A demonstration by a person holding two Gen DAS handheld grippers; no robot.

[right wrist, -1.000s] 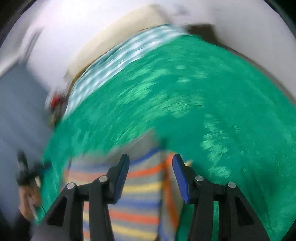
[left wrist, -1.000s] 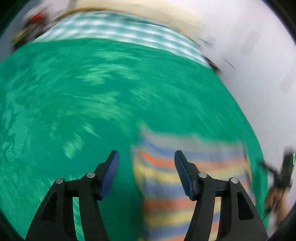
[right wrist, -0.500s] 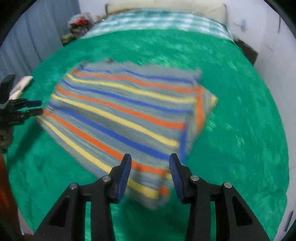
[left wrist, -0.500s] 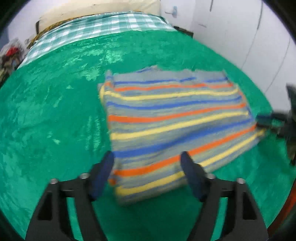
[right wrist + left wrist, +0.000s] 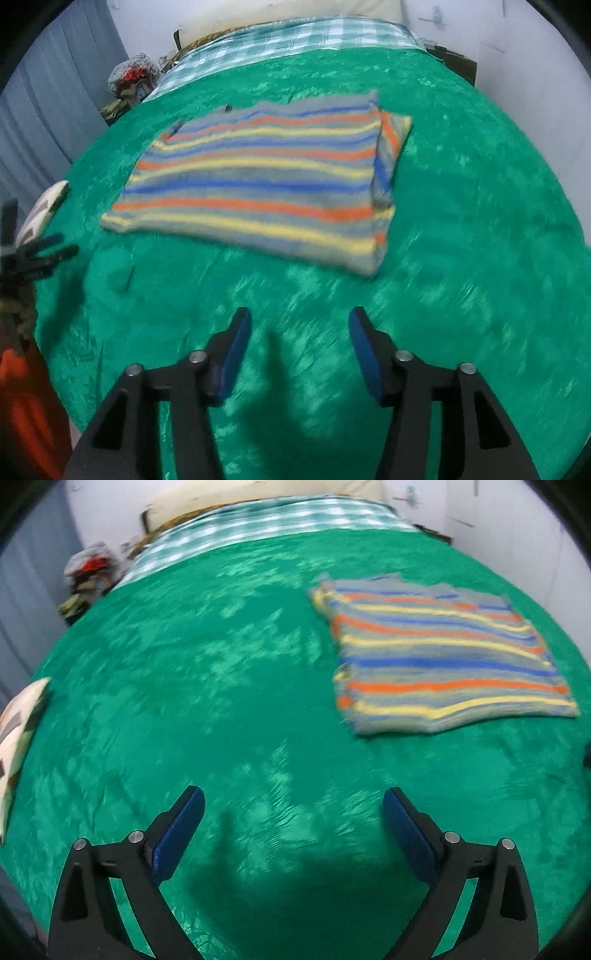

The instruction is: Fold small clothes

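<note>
A striped garment [image 5: 258,184] in grey, orange, yellow and blue lies folded flat on the green bedspread [image 5: 461,240]. Its right side is folded over. In the left wrist view it [image 5: 436,657] lies at the upper right. My left gripper [image 5: 293,812] is open and empty above bare bedspread [image 5: 184,683], well short and left of the garment. My right gripper [image 5: 299,332] is open and empty, just short of the garment's near edge. The left gripper also shows at the left edge of the right wrist view [image 5: 40,254].
A checked sheet [image 5: 288,33] and a pillow [image 5: 258,11] lie at the bed's head. A heap of clothes [image 5: 129,77] sits at the far left. A pale patterned cushion [image 5: 18,731] lies at the bed's left edge. White walls stand to the right.
Both grippers have pulled back from the garment and opened wider. The garment was let go and now lies flat and folded. The left gripper has swung left of it.
</note>
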